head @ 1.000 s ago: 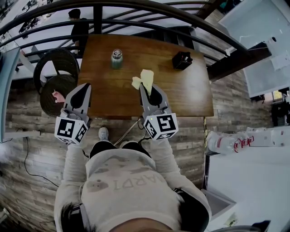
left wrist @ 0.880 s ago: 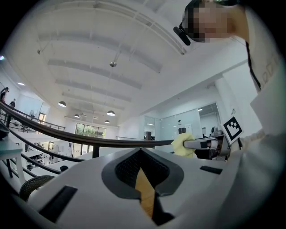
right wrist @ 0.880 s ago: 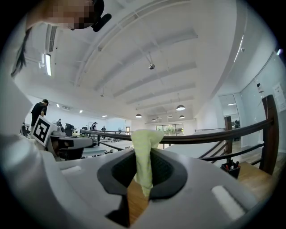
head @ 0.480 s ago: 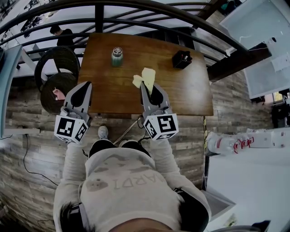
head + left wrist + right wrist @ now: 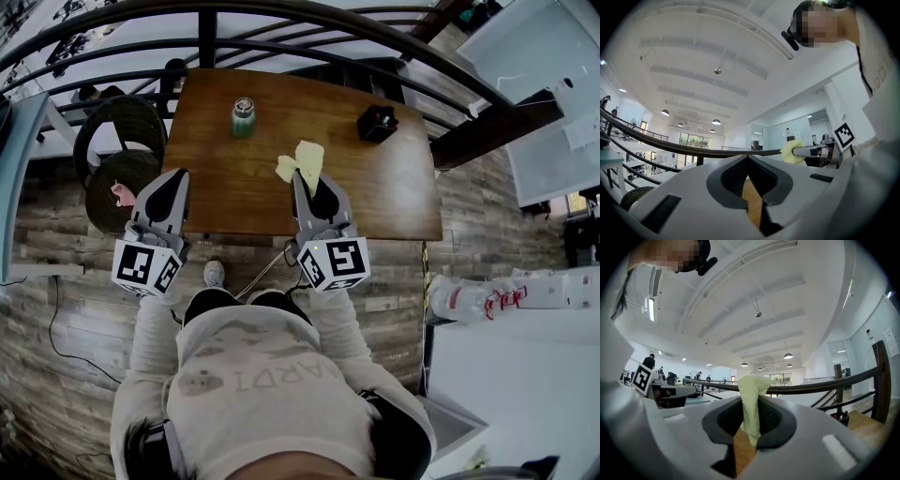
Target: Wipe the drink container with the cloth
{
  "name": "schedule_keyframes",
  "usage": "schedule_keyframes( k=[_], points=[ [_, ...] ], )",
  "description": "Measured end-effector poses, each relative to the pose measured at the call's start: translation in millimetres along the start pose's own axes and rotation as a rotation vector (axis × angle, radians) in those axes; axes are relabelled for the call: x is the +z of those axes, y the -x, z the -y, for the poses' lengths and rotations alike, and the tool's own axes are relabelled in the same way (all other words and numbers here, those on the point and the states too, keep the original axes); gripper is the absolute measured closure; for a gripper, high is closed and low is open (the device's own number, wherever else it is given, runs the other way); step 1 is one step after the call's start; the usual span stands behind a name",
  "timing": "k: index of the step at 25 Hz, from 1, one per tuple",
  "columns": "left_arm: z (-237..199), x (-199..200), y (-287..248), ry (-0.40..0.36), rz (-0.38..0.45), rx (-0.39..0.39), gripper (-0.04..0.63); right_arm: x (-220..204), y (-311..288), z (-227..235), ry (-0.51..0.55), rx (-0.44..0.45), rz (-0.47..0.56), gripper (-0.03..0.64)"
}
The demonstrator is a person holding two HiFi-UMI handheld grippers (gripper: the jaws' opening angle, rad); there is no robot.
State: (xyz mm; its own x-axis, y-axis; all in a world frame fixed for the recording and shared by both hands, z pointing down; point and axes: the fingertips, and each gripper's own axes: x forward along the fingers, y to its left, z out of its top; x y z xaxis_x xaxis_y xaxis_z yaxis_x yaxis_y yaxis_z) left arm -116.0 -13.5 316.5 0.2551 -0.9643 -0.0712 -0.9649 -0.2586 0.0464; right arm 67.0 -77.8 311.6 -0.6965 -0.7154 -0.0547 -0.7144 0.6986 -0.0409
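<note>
The drink container (image 5: 243,119), a small green bottle with a metal lid, stands upright at the far left-centre of the wooden table (image 5: 394,192). My right gripper (image 5: 302,175) is shut on a pale yellow cloth (image 5: 300,160), held above the table's middle, nearer than and to the right of the bottle. In the right gripper view the cloth (image 5: 751,404) sticks up between the closed jaws. My left gripper (image 5: 172,181) hovers at the table's near left edge, shut with nothing in it; its jaws meet at a point (image 5: 749,156).
A black holder (image 5: 377,124) sits at the table's far right. Dark round chairs (image 5: 117,155) stand left of the table. A curved railing (image 5: 281,19) runs behind the far edge. Wooden floor lies below, with a shoe (image 5: 214,275) near the table's front edge.
Both grippers have stayed almost still; the right gripper and cloth edged slightly to the right. A person beyond the railing has moved.
</note>
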Motion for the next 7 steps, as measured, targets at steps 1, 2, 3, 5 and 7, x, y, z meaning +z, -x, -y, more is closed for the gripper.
schedule_keyframes(
  k=[1, 2, 3, 5, 7],
  points=[
    [0.1, -0.2, 0.6, -0.001, 0.002, 0.001, 0.591, 0.4, 0.6, 0.4, -0.001, 0.000, 0.002, 0.557],
    [0.8, 0.3, 0.9, -0.001, 0.003, 0.000, 0.591, 0.7, 1.1, 0.8, -0.001, 0.000, 0.003, 0.557],
    [1.9, 1.1, 0.8, -0.001, 0.004, -0.002, 0.591, 1.0, 1.5, 1.2, -0.001, 0.000, 0.004, 0.557],
    [3.2, 2.1, 0.0, 0.000, 0.004, -0.005, 0.591, 1.5, 1.7, 2.2, -0.002, 0.001, 0.006, 0.557],
    [3.9, 2.6, -1.1, 0.000, 0.004, -0.007, 0.591, 2.3, 1.4, 3.1, -0.004, 0.002, 0.008, 0.557]
  ],
)
